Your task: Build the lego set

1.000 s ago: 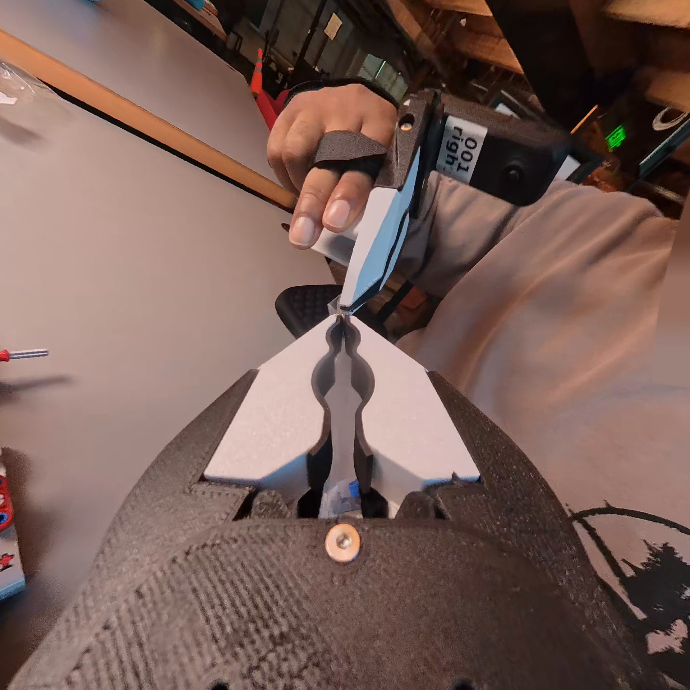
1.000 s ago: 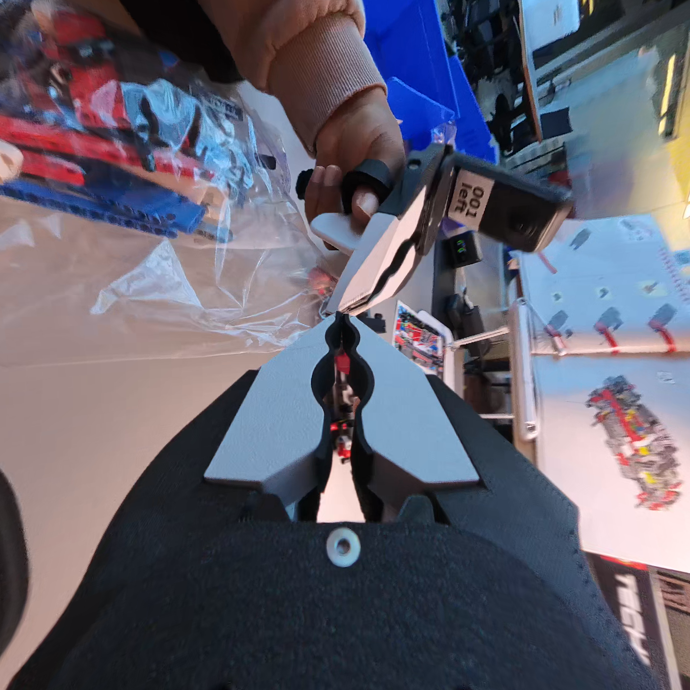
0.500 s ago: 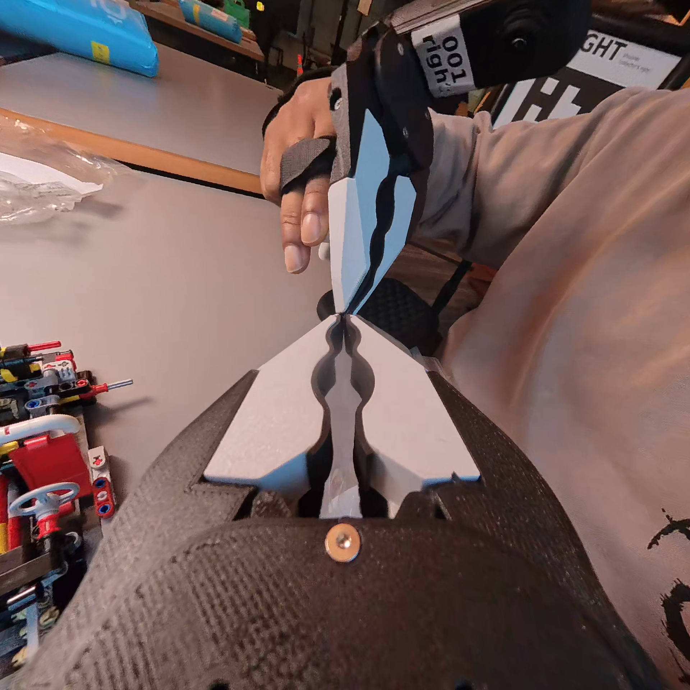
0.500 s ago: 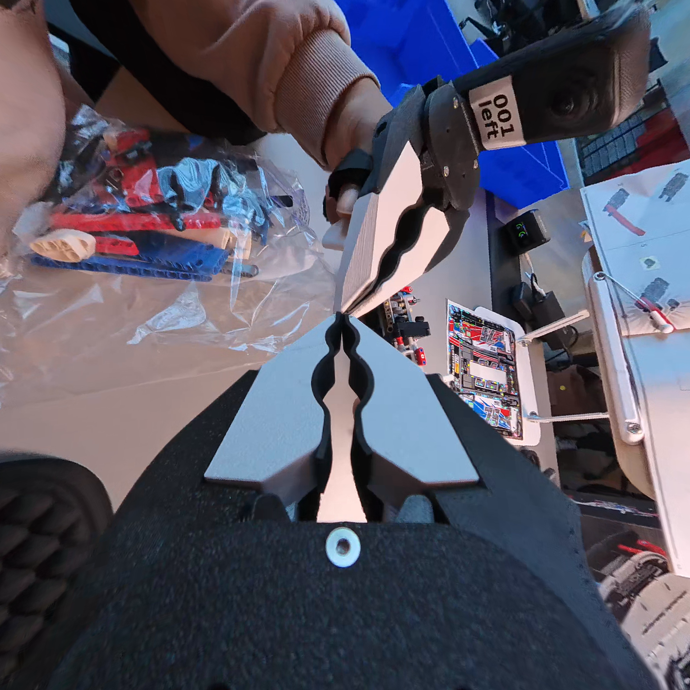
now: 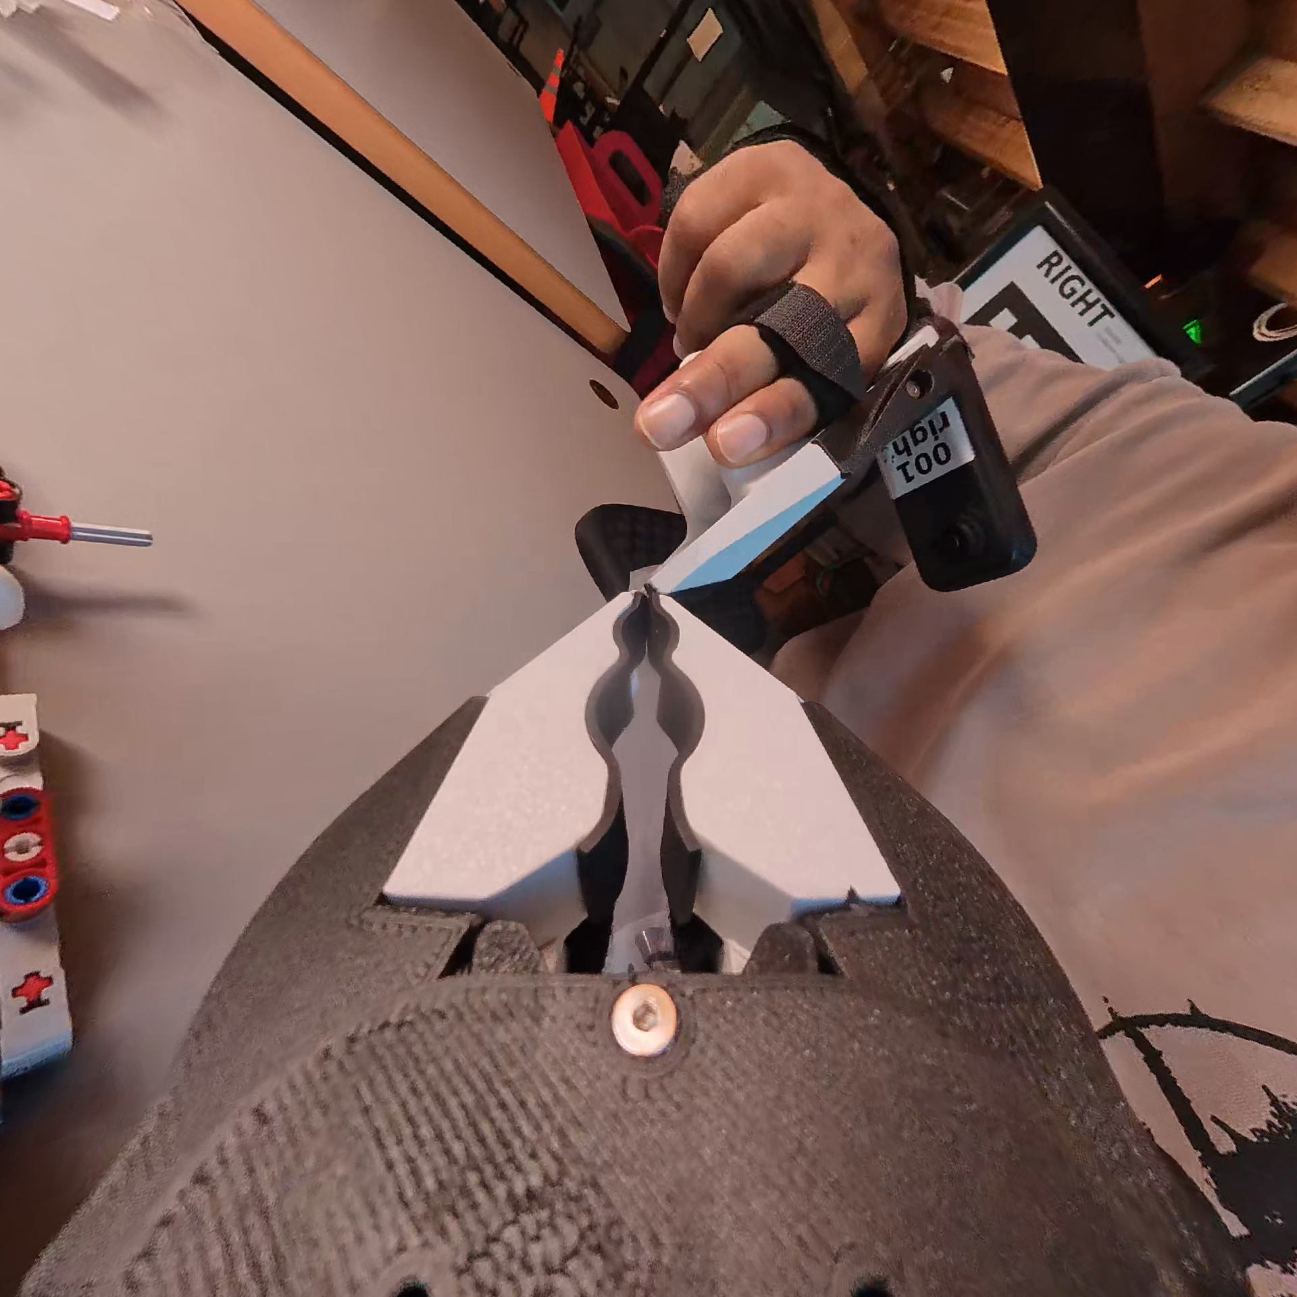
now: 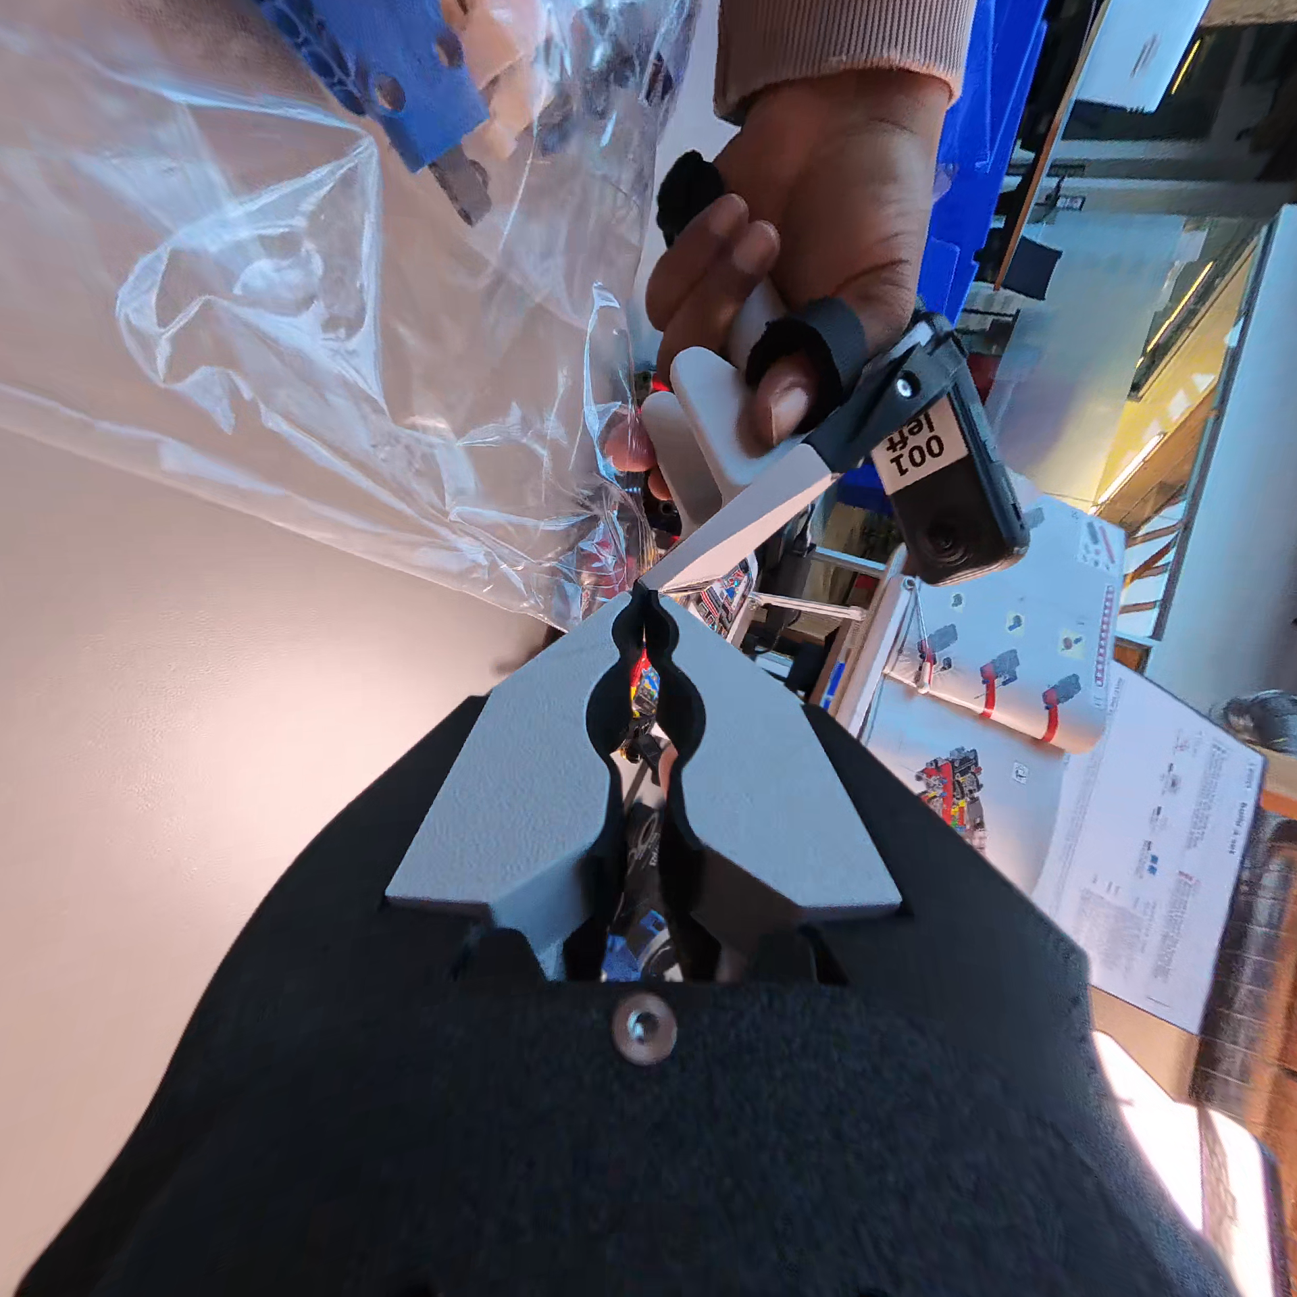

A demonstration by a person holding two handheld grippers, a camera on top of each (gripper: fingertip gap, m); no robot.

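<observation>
The left gripper [image 5: 646, 602] fills the lower frame: 2 pale grey fingers [image 5: 533, 772] with wavy black inner edges, set in a black, coarse-textured housing [image 5: 632, 1158] with 1 silver screw [image 5: 644, 1018] at its centre. The right gripper [image 6: 646, 602] is the same build. At upper right of the left wrist view, its black camera block [image 5: 961, 519] carries a white label, and a black strap [image 5: 814, 344] loops over 1 finger of the hand [image 5: 772, 281]. The person wears a beige sweatshirt [image 5: 1053, 702] with a black print and ribbed cuffs [image 6: 835, 49].
</observation>
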